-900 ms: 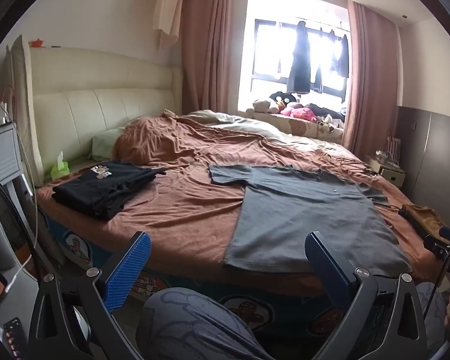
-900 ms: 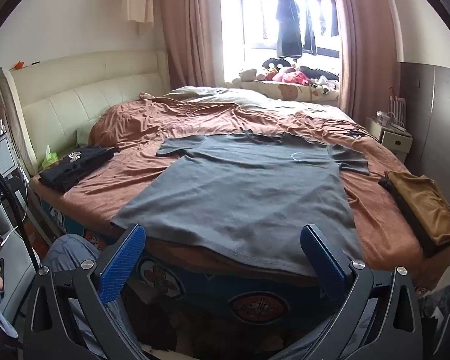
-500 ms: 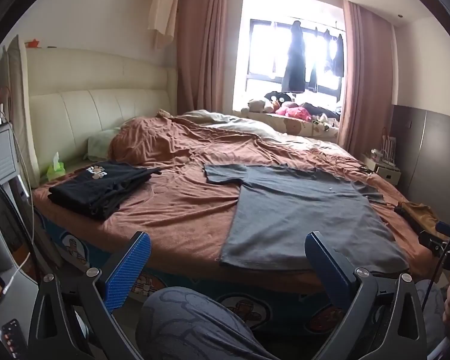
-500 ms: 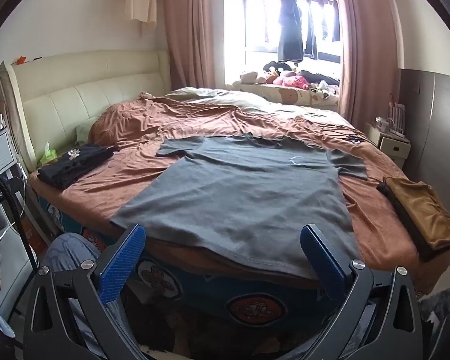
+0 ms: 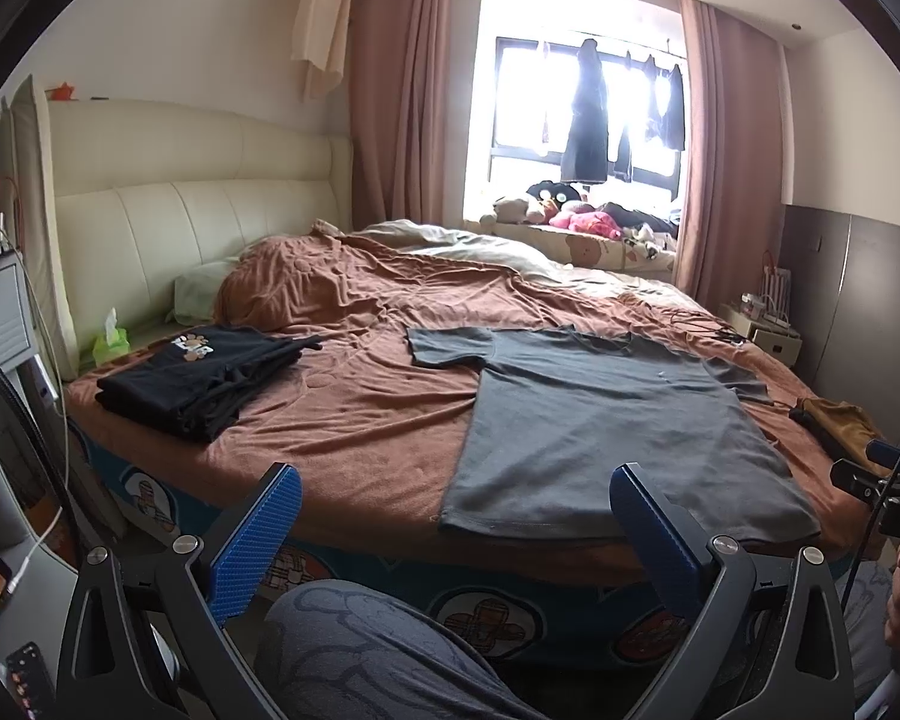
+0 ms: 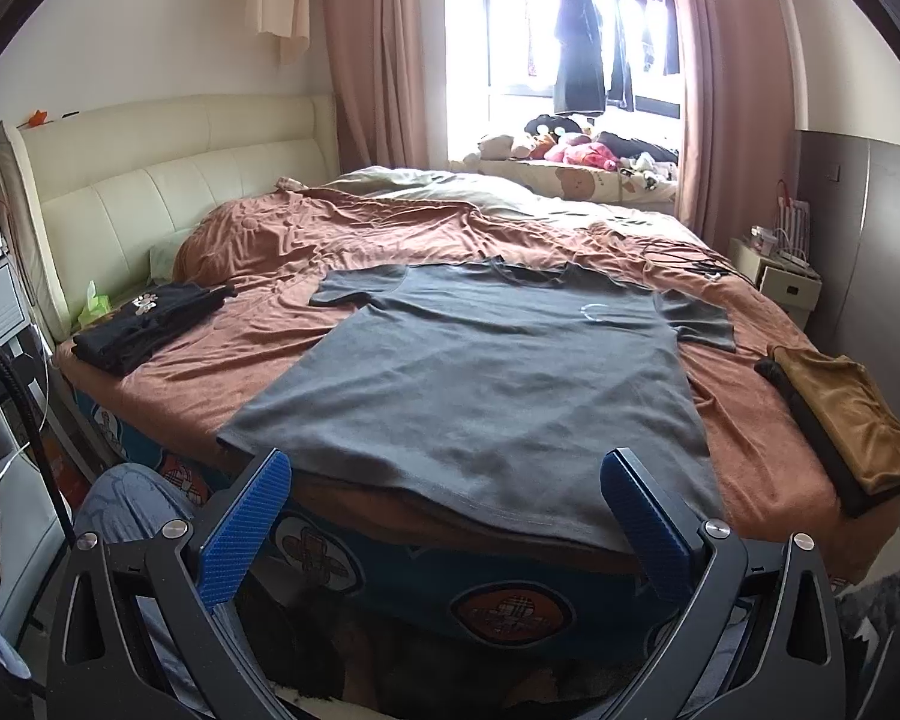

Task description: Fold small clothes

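**Both claws spread wide, nothing between them**

Your left gripper [image 5: 456, 510] is held short of the bed's near edge with its blue pads [image 5: 257, 534] set far apart and empty; your right gripper [image 6: 444, 498] is the same — jaws fully spread, gripping nothing, hovering just in front of the shirt's hem.

What you are working on, the grey T-shirt [image 6: 480, 372], lies flat and face up on the brown bedspread [image 5: 354, 414], neck toward the window and hem at the near edge of the bed, where it droops slightly over the side. Both short sleeves are spread out to the sides. From your left claw's view the shirt sits to the right of centre; from your right claw's view it is straight ahead, its hem between the two pads.

To the left of the shirt, well apart from it, a folded black stack [image 5: 204, 378] with a printed design on top rests near the cream headboard [image 5: 180, 210]. To the right, near the bed's corner, lies a folded mustard-brown garment [image 6: 846, 414] on something dark. A green tissue pack [image 5: 111, 345] stands beside the pillow. Your knee, in patterned grey-blue trousers [image 5: 360, 654], shows low between the left claw's fingers. Beyond the bed, soft toys [image 6: 570, 147] line the window sill and dark clothes [image 6: 579, 42] hang against the glass.
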A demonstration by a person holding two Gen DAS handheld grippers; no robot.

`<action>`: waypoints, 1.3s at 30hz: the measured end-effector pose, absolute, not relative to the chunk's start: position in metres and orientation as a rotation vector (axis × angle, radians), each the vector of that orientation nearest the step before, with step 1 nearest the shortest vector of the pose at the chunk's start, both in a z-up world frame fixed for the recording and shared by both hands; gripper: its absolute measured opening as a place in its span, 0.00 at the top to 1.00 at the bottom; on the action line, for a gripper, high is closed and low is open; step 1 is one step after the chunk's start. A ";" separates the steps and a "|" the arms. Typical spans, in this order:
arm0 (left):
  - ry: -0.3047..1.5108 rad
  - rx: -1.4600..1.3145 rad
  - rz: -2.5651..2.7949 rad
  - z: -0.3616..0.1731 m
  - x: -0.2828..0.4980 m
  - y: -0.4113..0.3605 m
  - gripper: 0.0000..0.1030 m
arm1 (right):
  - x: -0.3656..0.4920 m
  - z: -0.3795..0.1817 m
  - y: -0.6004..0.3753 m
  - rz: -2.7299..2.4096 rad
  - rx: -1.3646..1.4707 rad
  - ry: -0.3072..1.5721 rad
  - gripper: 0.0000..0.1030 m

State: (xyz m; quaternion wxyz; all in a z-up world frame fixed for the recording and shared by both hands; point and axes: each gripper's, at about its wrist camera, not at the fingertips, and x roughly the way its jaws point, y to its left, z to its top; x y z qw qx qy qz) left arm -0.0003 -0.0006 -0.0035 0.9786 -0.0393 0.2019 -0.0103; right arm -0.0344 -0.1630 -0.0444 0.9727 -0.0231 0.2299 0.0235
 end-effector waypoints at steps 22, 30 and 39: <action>0.391 -0.073 -0.003 0.003 -0.002 -0.001 0.00 | -0.030 -0.045 -0.172 0.044 0.004 0.451 0.00; 0.387 -0.097 -0.003 0.004 0.000 0.006 0.00 | -0.032 -0.043 -0.172 0.028 0.014 0.457 0.00; 0.379 -0.103 -0.024 0.008 -0.003 0.006 0.00 | -0.034 -0.036 -0.173 0.008 0.032 0.459 0.00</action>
